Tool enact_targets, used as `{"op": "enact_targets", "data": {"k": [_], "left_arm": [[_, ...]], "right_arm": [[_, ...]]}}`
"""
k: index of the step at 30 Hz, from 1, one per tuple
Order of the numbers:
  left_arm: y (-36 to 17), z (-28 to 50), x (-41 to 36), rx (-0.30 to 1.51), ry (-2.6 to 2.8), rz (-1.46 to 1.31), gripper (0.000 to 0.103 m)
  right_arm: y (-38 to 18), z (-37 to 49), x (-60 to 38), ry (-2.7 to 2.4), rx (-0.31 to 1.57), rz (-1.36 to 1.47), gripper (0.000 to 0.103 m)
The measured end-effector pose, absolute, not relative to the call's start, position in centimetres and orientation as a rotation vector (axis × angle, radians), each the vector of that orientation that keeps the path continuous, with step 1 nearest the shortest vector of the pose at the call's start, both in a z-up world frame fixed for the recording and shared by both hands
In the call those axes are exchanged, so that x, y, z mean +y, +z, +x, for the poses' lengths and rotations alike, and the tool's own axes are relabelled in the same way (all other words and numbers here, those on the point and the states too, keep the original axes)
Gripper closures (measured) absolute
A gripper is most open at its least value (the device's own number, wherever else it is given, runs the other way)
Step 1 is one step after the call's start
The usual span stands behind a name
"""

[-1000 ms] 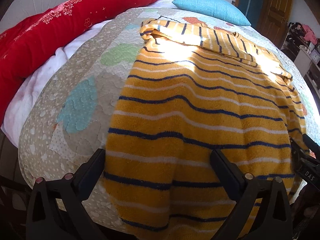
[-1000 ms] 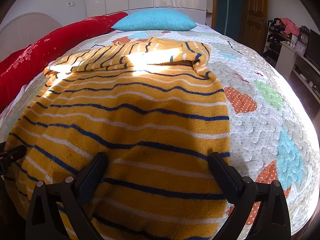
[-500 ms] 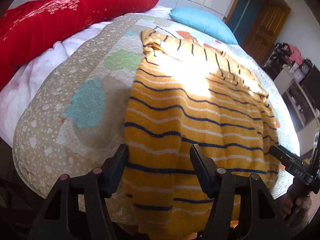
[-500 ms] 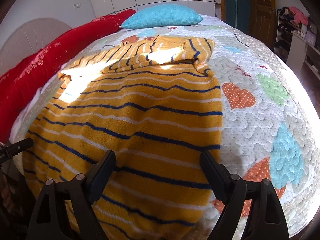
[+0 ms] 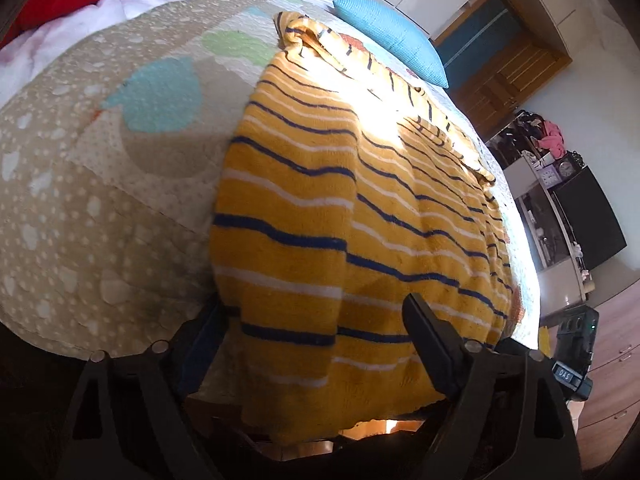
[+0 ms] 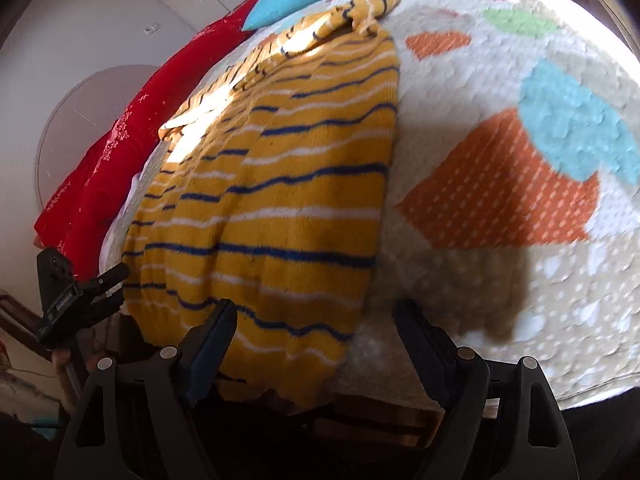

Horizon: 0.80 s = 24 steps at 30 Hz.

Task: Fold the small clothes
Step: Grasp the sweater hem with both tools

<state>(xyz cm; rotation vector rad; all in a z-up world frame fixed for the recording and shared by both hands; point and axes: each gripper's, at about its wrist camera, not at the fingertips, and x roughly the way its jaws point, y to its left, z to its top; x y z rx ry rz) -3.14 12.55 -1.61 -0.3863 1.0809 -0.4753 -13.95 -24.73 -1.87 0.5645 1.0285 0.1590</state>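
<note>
The left claw (image 5: 316, 332) stands wide and its jaws are opening, straddling the near left corner of the sweater (image 5: 340, 208); the cloth sits between the fingers, but the pads do not look pressed on it. The right claw (image 6: 316, 332) is also wide and closing a little, with the sweater's near right corner and a strip of bare bedspread (image 6: 520, 280) between its fingers, nothing gripped.

The risk, as I judge it, is a poor pinch: the hem hangs over the bed's edge, so a claw could close on one layer only, or catch the bedspread along with the knit and drag it up into the fold. An uneven grip at the two corners would skew the crease.

The sweater is mustard yellow with dark blue and white stripes, thick and fuzzy, lying flat along the bed with its sleeves folded across the far end near a blue pillow (image 5: 388, 32). A red pillow (image 6: 104, 168) lies to the side.
</note>
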Motion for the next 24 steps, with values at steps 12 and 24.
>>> {"op": "enact_targets", "data": {"k": [12, 24], "left_arm": [[-1.9, -5.2, 11.7, 1.159, -0.528, -0.382, 0.095], [7.7, -1.0, 10.6, 0.933, -0.564, -0.384, 0.095]], "right_arm": [[-3.3, -13.6, -22.2, 0.242, 1.070, 0.571, 0.080], [6.1, -9.8, -22.8, 0.392, 0.827, 0.620, 0.087]]}}
